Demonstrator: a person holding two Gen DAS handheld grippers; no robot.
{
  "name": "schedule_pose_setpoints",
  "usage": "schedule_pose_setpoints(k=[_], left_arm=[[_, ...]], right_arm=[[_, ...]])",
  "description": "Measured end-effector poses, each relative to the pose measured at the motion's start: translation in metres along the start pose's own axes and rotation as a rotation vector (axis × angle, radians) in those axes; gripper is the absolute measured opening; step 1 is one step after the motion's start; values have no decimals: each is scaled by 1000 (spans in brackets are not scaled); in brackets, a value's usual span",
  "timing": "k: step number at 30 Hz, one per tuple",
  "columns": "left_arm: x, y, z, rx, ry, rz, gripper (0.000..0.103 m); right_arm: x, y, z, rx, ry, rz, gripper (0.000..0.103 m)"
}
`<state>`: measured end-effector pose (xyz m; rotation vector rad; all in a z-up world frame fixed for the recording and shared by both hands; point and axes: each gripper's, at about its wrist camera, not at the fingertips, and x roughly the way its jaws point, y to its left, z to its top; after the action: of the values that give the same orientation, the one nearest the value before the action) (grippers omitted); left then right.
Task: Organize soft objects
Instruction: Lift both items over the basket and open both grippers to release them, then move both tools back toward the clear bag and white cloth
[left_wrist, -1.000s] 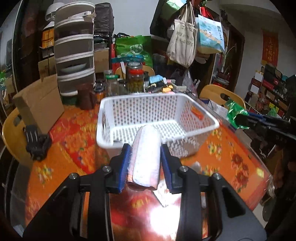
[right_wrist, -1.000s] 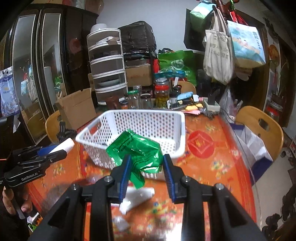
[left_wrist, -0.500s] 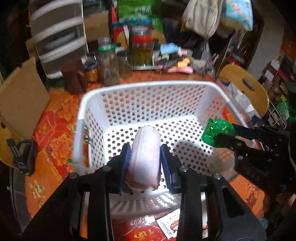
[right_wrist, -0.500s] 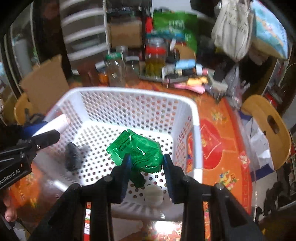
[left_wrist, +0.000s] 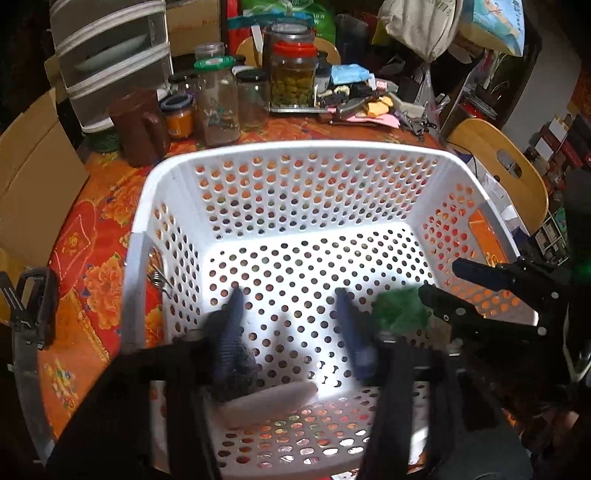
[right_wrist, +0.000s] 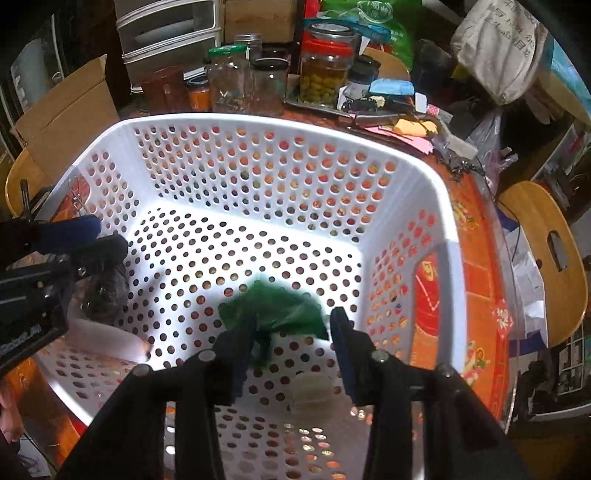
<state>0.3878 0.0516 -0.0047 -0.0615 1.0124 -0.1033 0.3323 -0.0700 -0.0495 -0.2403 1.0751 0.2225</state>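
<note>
Cluttered worktop (left_wrist: 85, 258) with red floral cloth, white perforated basket (left_wrist: 295, 151) mid-frame, both tongs over it.

Left tongs (left_wrist: 291, 325) are opening, nothing between the pads; the pale soft roll (left_wrist: 273, 400) lies on the basket floor at lower centre of the left view, next to a dark fuzzy item (left_wrist: 240, 373). Right tongs (right_wrist: 291, 339) are opening too; the green crinkly bag (right_wrist: 277, 306) sits between the pads, blurred, and we judge the pads no longer press it. We expect both items to be light and squashy: the roll should take a mid-body pinch across its short axis, while the bag is slick film, so we'd grab a bunched fold, not a flat edge. A round pale item (right_wrist: 314, 387) lies below the right tongs.
</note>
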Motion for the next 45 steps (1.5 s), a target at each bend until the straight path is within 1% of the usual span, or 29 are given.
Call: schedule_pose_setpoints(k=[1, 2, 3, 5, 6, 7, 9, 11, 12, 18, 20, 23, 27, 31, 33, 36, 39, 42, 45], left_arm=[[-6, 0, -2, 9, -19, 9, 70], [-12, -1, -3, 17, -43, 17, 75], [-18, 0, -5, 17, -59, 11, 76], [-32, 1, -9, 16, -87, -15, 77], [-41, 0, -11, 22, -105, -15, 80], [-48, 0, -14, 28, -120, -10, 81], [-68, -3, -23, 51, -177, 19, 87], [-88, -6, -36, 63, -233, 40, 92], [-99, -8, -46, 72, -261, 44, 93], [-147, -12, -95, 90, -359, 50, 99], [-157, -12, -110, 90, -380, 58, 100], [-173, -10, -134, 80, -404, 49, 102], [-183, -5, -161, 65, -414, 42, 102], [-184, -2, -183, 53, -410, 46, 102], [-182, -1, -196, 46, -405, 55, 102], [-173, 1, -214, 33, -387, 62, 102], [-160, 3, -238, 14, -358, 46, 102], [-143, 6, -252, -12, -320, 28, 102], [-119, 9, -256, -23, -268, 35, 102]], right_arm=[[-2, -1, 0, 8, -8, 10, 47], [-5, -2, 0, 13, -18, 18, 50], [-9, -2, 0, 18, -33, 26, 53], [-22, -5, -2, 35, -71, 53, 54], [-31, -7, -4, 43, -96, 65, 55], [-37, -8, -5, 50, -113, 70, 57], [-50, -10, -9, 63, -146, 76, 62], [-64, -11, -17, 63, -184, 85, 63], [-70, -12, -21, 64, -199, 89, 63], [-99, -11, -58, 71, -283, 118, 68], [-107, -9, -73, 72, -304, 125, 69], [-120, -7, -95, 73, -340, 145, 70], [-134, -4, -126, 85, -384, 153, 76], [-134, 1, -155, 87, -400, 160, 77], [-128, 5, -171, 91, -397, 156, 78], [-117, 9, -193, 95, -383, 164, 78], [-103, 11, -213, 118, -363, 177, 78], [-91, 13, -231, 143, -352, 182, 78], [-77, 22, -243, 129, -323, 192, 78]])
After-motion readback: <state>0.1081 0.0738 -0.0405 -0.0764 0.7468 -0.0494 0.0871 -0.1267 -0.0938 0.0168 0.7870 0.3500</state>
